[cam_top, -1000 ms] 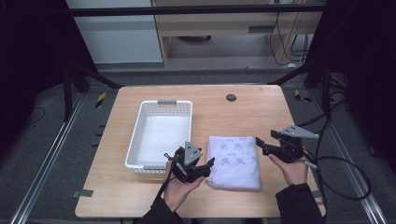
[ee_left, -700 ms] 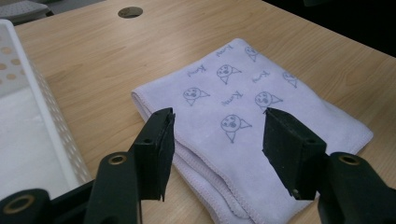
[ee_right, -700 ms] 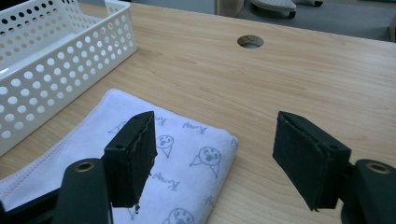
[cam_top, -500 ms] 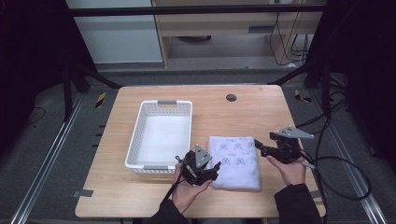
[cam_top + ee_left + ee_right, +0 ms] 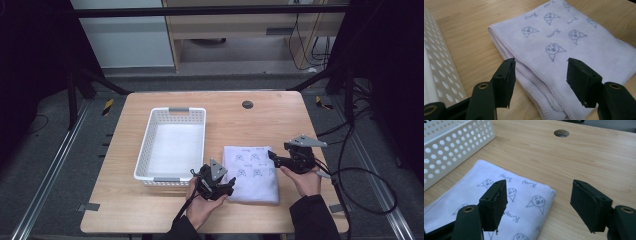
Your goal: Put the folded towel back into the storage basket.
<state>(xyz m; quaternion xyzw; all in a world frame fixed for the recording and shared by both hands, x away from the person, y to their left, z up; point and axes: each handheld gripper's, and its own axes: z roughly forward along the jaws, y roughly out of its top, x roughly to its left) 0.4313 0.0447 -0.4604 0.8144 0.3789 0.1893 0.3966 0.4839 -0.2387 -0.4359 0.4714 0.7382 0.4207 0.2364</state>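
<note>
A folded pale lilac cloth (image 5: pixel 252 172) printed with small faces lies flat on the wooden table, right of a white perforated basket (image 5: pixel 145 145). My left gripper (image 5: pixel 229 188) is at the cloth's near left corner. Its jaws have just been opening and stand open astride the folded edge (image 5: pixel 536 77) without pressing it. My right gripper (image 5: pixel 272 157) is open at the cloth's far right edge, low over it. In the right gripper view one jaw hangs over the cloth (image 5: pixel 524 192) and the other over bare wood.
The basket (image 5: pixel 436 70) (image 5: pixel 449 145) is empty and its wall stands close to the left gripper. A round cable hole (image 5: pixel 247 104) (image 5: pixel 561 132) sits in the table's far middle. Cables trail off the table's right edge.
The left hand has moved right and down, from beside the basket's near corner to the cloth's left edge. The right hand has stayed put.
</note>
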